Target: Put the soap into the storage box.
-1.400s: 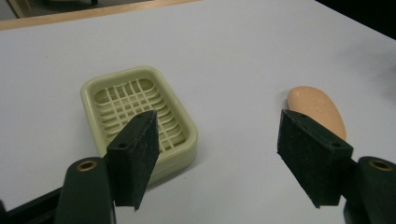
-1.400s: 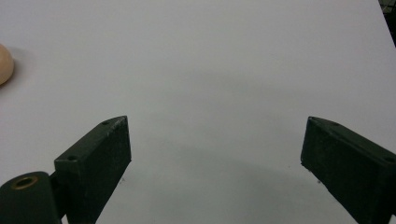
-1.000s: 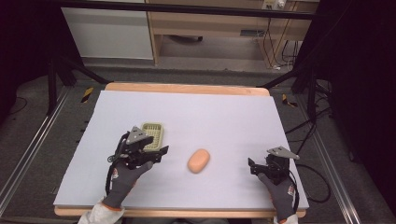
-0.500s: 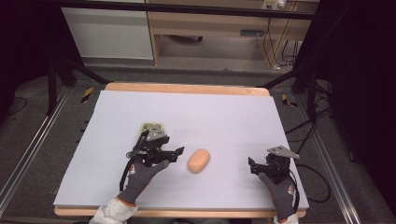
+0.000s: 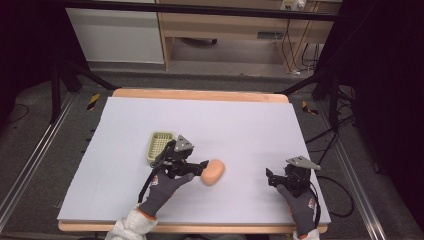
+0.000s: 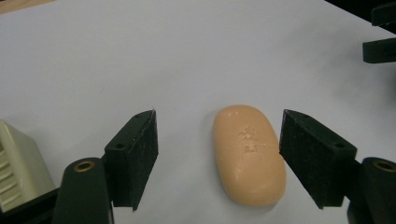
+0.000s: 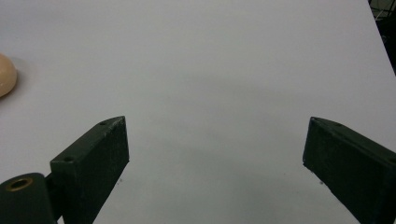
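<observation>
White sheeting covers the table [image 5: 240, 125], whose wooden edge is seen along the far and near sides in the high view; it takes up the middle of the frame. Dark floor, metal rails and a wooden shelf unit are seen around and above it.

Two gloved hands enter from the bottom edge of the high view. The left hand [image 5: 162, 187], lower left of centre, carries the left gripper [image 5: 200, 169], which is pointed toward the right of the frame. The right hand [image 5: 300, 205], at lower right, carries the right gripper [image 5: 270, 179], which is pointed toward the left and is kept well apart from everything else on the sheet.

A pale yellow slotted soap dish [image 5: 159, 146] is set left of centre, just behind the left gripper; its corner is seen at the lower left edge of the left gripper view.

A peach-coloured bar of soap [image 5: 212, 172] lies on the sheet just below centre, at the tip of the left gripper. In the left gripper view the soap [image 6: 249, 154] is seen between the two spread jaws, close to the right-hand pad, though contact cannot be told; the claw is released. In the right gripper view the jaws are spread wide over bare sheet, also released, and the soap [image 7: 6, 74] is glimpsed at the left edge.
</observation>
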Demonstrator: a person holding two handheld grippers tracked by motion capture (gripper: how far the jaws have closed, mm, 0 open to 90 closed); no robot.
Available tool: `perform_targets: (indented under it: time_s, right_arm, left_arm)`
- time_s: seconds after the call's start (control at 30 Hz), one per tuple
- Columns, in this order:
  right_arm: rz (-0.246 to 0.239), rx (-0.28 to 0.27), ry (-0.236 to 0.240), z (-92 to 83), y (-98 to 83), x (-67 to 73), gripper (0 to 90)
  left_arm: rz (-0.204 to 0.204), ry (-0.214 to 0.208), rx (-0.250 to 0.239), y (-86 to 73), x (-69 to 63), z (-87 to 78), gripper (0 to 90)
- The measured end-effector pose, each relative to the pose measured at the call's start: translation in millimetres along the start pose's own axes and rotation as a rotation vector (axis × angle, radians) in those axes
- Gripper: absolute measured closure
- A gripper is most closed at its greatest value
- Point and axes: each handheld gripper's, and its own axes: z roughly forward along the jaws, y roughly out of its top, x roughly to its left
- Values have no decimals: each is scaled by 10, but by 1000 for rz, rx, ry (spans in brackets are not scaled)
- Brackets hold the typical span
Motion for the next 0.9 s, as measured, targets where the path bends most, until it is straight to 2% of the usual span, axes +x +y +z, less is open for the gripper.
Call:
perform_targets:
  time_s: [0.9]
  right_arm:
    - [-7,6,0,5,-5,20,73]
  left_arm:
    - [48,-13,92,-46,-213,361,271]
